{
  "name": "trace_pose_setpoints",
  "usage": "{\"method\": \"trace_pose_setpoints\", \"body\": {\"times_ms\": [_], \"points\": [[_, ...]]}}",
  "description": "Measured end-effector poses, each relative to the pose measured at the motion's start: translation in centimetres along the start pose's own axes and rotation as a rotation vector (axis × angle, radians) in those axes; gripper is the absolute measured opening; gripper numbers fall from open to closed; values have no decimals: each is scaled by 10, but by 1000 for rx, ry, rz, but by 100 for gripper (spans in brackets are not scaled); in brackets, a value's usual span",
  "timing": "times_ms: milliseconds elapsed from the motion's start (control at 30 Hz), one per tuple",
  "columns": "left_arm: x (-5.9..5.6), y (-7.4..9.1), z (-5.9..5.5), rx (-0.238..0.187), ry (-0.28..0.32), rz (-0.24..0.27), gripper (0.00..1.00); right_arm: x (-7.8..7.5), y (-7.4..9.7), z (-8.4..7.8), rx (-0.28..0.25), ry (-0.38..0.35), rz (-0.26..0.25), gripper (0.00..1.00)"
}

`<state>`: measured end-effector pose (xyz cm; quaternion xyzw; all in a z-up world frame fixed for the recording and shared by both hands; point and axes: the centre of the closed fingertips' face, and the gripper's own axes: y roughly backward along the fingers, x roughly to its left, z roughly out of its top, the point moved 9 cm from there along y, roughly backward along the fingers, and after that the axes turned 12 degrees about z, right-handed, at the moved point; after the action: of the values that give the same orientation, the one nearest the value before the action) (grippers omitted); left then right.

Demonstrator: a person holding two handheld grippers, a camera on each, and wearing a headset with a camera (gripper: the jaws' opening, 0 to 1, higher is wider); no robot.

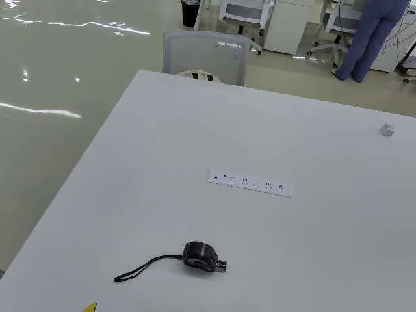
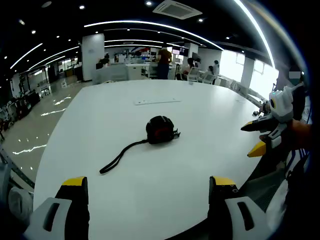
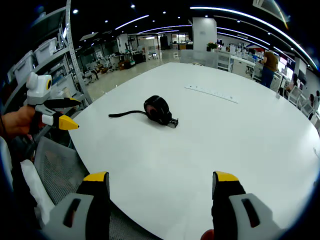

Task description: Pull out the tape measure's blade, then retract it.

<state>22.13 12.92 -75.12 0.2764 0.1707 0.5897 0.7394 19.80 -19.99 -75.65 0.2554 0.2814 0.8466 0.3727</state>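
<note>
1. Yellow-tipped jaws of the left gripper (image 2: 148,182) stand wide apart with nothing between them. The unit is held at the near side of the white table (image 1: 325,247), well apart from the tape measure (image 1: 201,255).
2. Right gripper (image 3: 160,176): jaws likewise spread wide and empty, at the near side of the table and well apart from the tape measure.
3. Tape measure: black case, lying on the table top near its near edge, left of centre. The blade is wound in, and its end sits at the case mouth, facing right in the head view.
4. Wrist strap (image 1: 140,268): black, lying flat on the table, trailing left from the case.
5. Power strip (image 1: 249,182): white, farther back on the table, well apart from the tape measure.
6. Far side: a grey chair (image 1: 205,57) stands at the far edge. A small grey object (image 1: 387,130) lies at far right.
</note>
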Motion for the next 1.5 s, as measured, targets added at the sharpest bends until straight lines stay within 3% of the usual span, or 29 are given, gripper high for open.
{"method": "trace_pose_setpoints", "body": {"times_ms": [567, 1500], "points": [[2, -2, -4, 9, 4, 2, 97, 0, -3, -2, 19, -7, 5, 86], [1, -16, 4, 8, -14, -20, 96, -7, -12, 9, 33, 18, 10, 84]]}}
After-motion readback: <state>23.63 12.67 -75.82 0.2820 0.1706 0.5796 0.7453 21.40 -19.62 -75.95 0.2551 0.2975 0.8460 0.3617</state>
